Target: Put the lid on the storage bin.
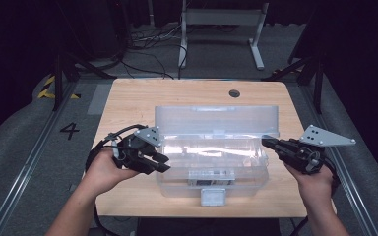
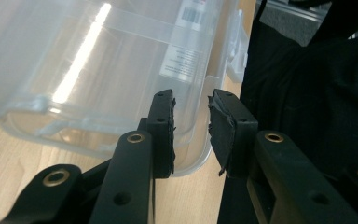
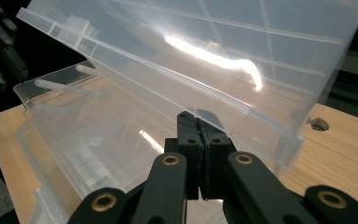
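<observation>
From the high view, a clear bin [image 1: 211, 164] stood on the table [image 1: 128, 98], near the front edge and about midway across. Its lid [image 1: 216, 120] stood raised behind it, leaning back, with a latch [image 1: 212, 195] at the bin's front wall. The left gripper [image 1: 160, 163] lay just beside the bin's left end, held in the left hand [image 1: 106, 169]. The right gripper [image 1: 268, 142] pointed at the bin's right rear corner, where lid and bin met, held in the right hand [image 1: 315, 184].

In the left gripper view, the left gripper [image 2: 192, 119] had its jaws narrowly apart with nothing pressed between the pads. The bin's [image 2: 98, 70] rounded corner sat just beyond the left pad, over the table [image 2: 9, 158]; whether the pad touched it could not be told. A label [image 2: 182, 58] showed through the wall.

In the right gripper view, the right gripper [image 3: 198, 140] had its jaws closed together, with nothing visible between them. The tilted lid [image 3: 205, 60] rose just above the tips, and the bin [image 3: 74, 144] lay open below and to the left. The table [image 3: 345, 144] showed a round hole [image 3: 318, 123].
</observation>
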{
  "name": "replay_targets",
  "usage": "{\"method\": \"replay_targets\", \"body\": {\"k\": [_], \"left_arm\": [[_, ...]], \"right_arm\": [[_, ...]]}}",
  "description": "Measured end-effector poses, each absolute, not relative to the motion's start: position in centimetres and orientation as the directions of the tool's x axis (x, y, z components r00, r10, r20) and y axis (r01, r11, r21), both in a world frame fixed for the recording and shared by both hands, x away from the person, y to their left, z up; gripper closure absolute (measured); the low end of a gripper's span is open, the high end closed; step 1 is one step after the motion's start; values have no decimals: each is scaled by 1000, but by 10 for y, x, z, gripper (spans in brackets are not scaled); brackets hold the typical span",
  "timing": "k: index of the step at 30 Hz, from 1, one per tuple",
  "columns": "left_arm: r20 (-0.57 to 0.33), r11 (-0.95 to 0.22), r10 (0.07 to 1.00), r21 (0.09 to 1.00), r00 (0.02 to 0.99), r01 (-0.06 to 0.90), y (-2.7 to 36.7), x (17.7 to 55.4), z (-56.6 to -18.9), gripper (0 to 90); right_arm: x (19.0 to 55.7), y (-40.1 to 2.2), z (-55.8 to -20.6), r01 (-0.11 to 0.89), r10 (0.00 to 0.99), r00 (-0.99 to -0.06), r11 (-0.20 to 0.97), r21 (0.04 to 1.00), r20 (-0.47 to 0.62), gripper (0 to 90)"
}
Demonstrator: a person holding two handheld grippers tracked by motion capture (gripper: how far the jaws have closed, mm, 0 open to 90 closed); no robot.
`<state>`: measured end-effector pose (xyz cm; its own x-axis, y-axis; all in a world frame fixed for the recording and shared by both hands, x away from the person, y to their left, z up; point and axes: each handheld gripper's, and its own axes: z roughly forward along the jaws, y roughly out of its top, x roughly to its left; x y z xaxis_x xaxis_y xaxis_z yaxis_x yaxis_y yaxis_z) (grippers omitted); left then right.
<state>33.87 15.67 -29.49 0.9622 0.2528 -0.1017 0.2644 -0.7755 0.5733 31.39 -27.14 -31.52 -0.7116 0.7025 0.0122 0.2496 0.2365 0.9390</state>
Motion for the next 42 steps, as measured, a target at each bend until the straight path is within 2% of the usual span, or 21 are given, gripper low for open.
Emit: {"method": "replay_targets", "body": {"k": [9,23,31,42], "left_arm": [[-109,-712,357,611,928,346,188,343,-294,684],[-129,-631,547,585,827,509,215,364,-309,666],[-94,-589,638,580,764,563,223,379,-320,624],[-123,-527,690,590,713,611,226,391,-331,611]], "right_arm": [[308,-270,-318,257,696,-718,263,930,2,884],[298,-270,-323,269,683,-730,312,911,-18,877],[292,-267,-325,278,659,-751,351,894,-25,862],[280,-270,-333,300,666,-746,357,885,-15,862]]}}
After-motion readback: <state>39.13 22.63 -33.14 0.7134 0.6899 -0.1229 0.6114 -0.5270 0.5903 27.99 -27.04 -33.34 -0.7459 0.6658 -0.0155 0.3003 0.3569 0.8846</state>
